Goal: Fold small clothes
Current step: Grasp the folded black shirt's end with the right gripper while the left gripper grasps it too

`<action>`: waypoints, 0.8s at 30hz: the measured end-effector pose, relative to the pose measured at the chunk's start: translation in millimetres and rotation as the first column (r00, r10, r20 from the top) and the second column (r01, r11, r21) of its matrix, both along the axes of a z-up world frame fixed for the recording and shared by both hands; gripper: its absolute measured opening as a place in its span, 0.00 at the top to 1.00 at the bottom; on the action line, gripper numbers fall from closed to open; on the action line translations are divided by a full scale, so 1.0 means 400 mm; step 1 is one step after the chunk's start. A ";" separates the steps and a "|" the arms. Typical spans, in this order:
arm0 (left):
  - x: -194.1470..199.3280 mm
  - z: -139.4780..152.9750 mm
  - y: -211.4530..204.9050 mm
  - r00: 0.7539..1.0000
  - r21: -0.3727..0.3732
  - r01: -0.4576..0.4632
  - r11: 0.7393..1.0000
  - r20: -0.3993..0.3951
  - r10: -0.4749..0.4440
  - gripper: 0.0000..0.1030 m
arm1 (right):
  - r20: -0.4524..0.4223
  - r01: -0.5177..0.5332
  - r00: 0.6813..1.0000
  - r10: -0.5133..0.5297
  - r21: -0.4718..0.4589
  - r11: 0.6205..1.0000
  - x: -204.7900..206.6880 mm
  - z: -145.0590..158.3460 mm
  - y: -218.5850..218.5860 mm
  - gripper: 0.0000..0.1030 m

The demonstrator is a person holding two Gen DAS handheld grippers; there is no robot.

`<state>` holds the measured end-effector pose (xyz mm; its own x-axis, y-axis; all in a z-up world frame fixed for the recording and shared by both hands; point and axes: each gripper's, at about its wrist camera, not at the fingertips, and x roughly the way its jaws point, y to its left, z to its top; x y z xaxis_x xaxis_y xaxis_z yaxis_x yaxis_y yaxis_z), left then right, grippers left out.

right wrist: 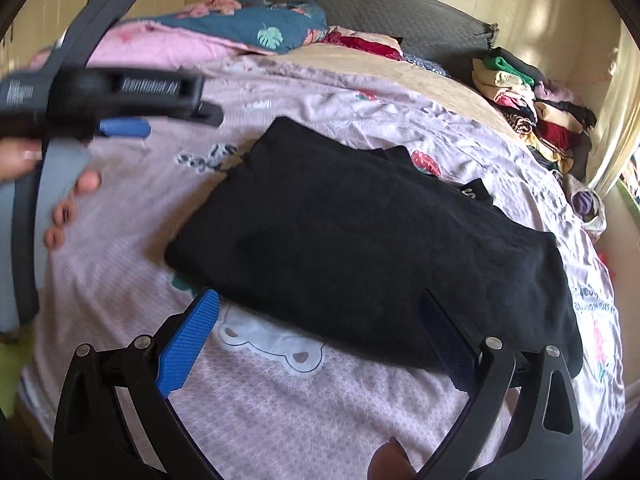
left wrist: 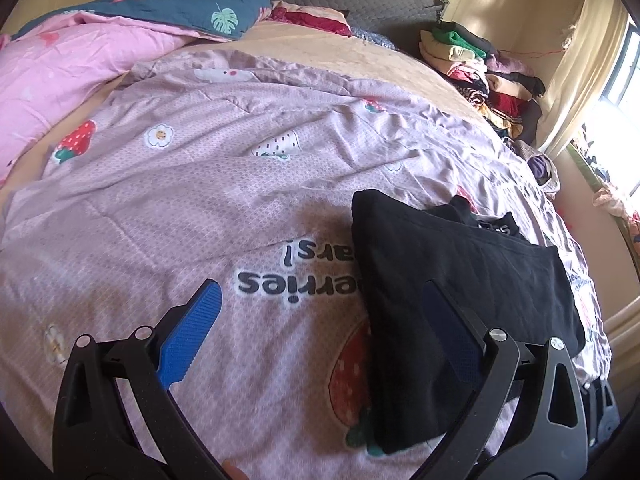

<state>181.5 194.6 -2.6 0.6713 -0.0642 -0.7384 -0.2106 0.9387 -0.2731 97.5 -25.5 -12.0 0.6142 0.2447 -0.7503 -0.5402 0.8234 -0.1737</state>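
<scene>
- A bedroom is shown, with a bed covered by a mauve printed quilt [right wrist: 280, 408] serving as the work surface.
- A black garment [right wrist: 360, 240] is seen lying flat on the quilt as a compact, roughly rectangular bundle; at least one fold appears to have been made, with a neck label showing at about 2 o'clock of it.
- It is judged that this garment is nearly or fully folded; whether another fold is intended cannot be told.
- The right gripper [right wrist: 320, 344] is held spread wide and empty, just at the garment's near edge, at 6 o'clock of it.
- The left gripper [left wrist: 320, 336] is likewise spread wide and empty, its right finger over the garment's edge; in the right wrist view it is seen blurred at 9 o'clock.
- A stack of folded clothes [left wrist: 480, 76] is seen at 1 o'clock by the wall, suggesting finished items.
- Rumpled bedding [left wrist: 80, 52] lies at 11 o'clock.
</scene>
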 end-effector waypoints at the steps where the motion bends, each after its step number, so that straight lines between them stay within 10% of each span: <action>1: 0.009 -0.003 0.001 1.000 0.002 -0.001 1.000 -0.002 0.001 0.09 | -0.001 0.000 1.000 0.000 -0.007 1.000 0.004 -0.008 0.001 0.04; 24: 0.205 -0.094 -0.027 0.991 -0.021 0.042 0.999 -0.122 -0.045 0.09 | 0.123 -0.039 0.990 0.067 -0.218 0.975 0.109 -0.126 0.094 0.04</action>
<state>263.6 183.6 -40.4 0.5720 -0.1059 -0.8134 -0.2025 0.9427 -0.2652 141.0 12.1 -62.3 0.6995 0.1215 -0.7042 -0.5438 0.7298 -0.4143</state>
